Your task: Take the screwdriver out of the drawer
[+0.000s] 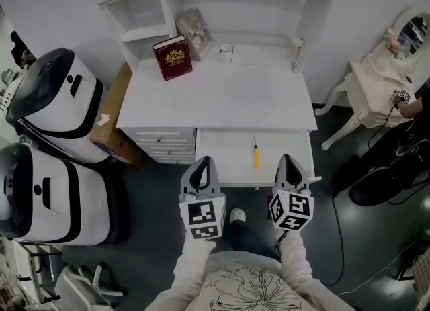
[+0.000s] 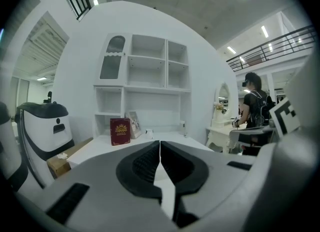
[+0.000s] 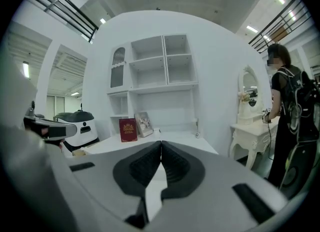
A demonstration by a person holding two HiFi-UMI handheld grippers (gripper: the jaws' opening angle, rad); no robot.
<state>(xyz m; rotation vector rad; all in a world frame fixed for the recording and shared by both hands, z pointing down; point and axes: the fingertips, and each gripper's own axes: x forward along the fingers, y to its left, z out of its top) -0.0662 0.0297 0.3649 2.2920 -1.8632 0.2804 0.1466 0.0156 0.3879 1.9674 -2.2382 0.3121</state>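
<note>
A yellow-handled screwdriver (image 1: 255,153) lies in the pulled-out white drawer (image 1: 222,152) under the desk top (image 1: 222,95). My left gripper (image 1: 203,163) hovers over the drawer's front left part, jaws shut and empty. My right gripper (image 1: 288,162) is over the drawer's front right, also shut with nothing in it. The screwdriver lies between the two grippers, slightly ahead of their tips. In the left gripper view (image 2: 160,145) and the right gripper view (image 3: 161,146) the jaws meet at the tips; the screwdriver is hidden below them.
On the desk stand a red book (image 1: 173,58), a picture frame (image 1: 195,32) and a small cup (image 1: 226,50). Two white machines (image 1: 57,101) and a cardboard box (image 1: 113,118) are at the left. A white dressing table (image 1: 376,81) and a person (image 3: 287,110) are at the right.
</note>
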